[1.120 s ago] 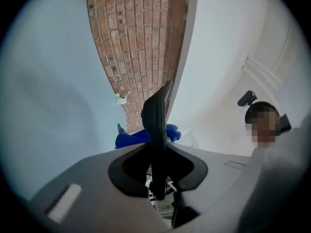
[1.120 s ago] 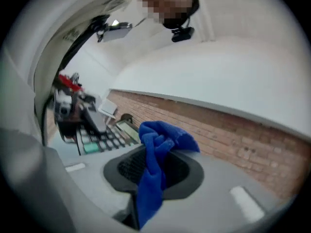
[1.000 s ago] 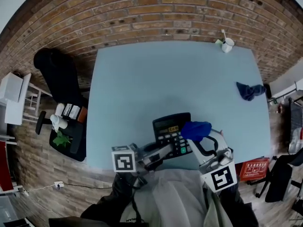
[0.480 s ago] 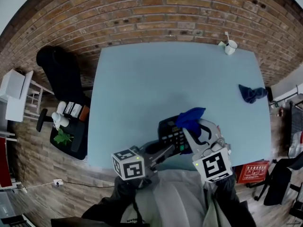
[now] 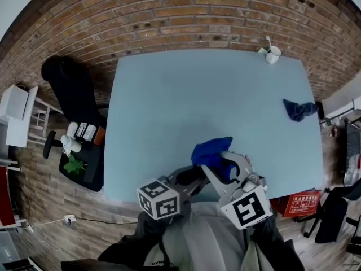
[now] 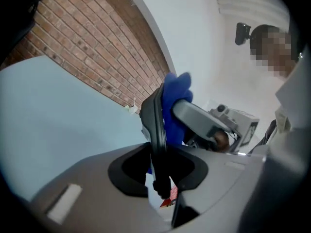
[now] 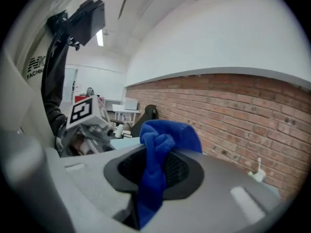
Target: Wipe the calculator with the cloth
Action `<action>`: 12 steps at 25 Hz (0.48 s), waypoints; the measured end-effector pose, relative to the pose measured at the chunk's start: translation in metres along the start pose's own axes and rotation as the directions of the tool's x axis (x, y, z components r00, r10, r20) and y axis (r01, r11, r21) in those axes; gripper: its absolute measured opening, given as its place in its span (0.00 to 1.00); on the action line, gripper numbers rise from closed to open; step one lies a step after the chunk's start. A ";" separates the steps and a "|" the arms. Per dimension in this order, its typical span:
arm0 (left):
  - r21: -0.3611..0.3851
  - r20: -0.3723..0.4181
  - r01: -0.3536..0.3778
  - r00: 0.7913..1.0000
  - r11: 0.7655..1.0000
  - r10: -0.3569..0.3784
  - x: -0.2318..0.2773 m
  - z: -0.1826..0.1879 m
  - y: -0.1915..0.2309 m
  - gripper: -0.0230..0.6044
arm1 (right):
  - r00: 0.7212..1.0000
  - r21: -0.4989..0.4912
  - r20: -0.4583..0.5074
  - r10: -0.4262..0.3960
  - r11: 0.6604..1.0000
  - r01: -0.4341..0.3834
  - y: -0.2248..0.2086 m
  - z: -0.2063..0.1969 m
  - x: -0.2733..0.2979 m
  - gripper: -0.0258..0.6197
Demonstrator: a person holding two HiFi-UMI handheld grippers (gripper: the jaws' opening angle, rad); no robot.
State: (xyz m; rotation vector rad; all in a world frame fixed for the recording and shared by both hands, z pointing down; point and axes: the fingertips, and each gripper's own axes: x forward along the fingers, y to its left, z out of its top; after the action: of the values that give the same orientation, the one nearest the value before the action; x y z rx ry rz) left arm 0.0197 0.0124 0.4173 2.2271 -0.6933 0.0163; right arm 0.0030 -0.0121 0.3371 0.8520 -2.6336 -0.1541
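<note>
The black calculator (image 6: 156, 130) stands on its edge between the jaws of my left gripper (image 6: 158, 171), which is shut on it. In the head view it is almost wholly hidden under the blue cloth (image 5: 211, 151), near the front edge of the light blue table (image 5: 169, 106). My right gripper (image 5: 223, 165) is shut on that cloth (image 7: 165, 135), a fold of which hangs down between its jaws. The cloth (image 6: 175, 93) lies against the calculator's far face. The left gripper (image 5: 183, 182) reaches in from the lower left.
A white cup (image 5: 272, 53) with a stick in it stands at the table's far right corner. A second dark blue cloth (image 5: 298, 109) lies near the right edge. A black chair (image 5: 67, 86) and a dark tray (image 5: 82, 165) with small items are left of the table.
The right gripper has carried the cloth leftward across the calculator, covering it. The left gripper has rolled, and the calculator has gone from lying flat to standing on edge.
</note>
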 end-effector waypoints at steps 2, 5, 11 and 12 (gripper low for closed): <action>0.033 0.017 -0.019 1.000 0.999 0.019 -0.004 0.003 0.003 0.17 | 0.992 0.117 -0.050 -0.118 0.985 0.123 -0.043 -0.022 -0.013 0.18; 0.108 0.016 -0.042 0.999 0.993 0.040 -0.006 0.006 0.003 0.16 | 0.971 0.153 -0.129 -0.202 0.963 0.221 -0.080 -0.038 -0.028 0.18; 0.141 0.033 -0.103 0.994 0.985 0.100 -0.002 0.007 0.008 0.17 | 1.000 0.184 -0.018 -0.003 0.983 0.006 -0.022 0.001 -0.006 0.18; 0.146 0.037 -0.113 0.993 0.983 0.108 -0.003 0.008 0.010 0.17 | 0.999 0.196 0.008 0.043 0.980 -0.044 -0.011 0.006 -0.003 0.18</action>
State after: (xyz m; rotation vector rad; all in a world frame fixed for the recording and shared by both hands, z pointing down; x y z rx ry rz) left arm 0.0104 0.0028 0.4176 2.3311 -0.8558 0.0941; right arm 0.0084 -0.0192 0.3281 0.8558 -2.7008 0.1172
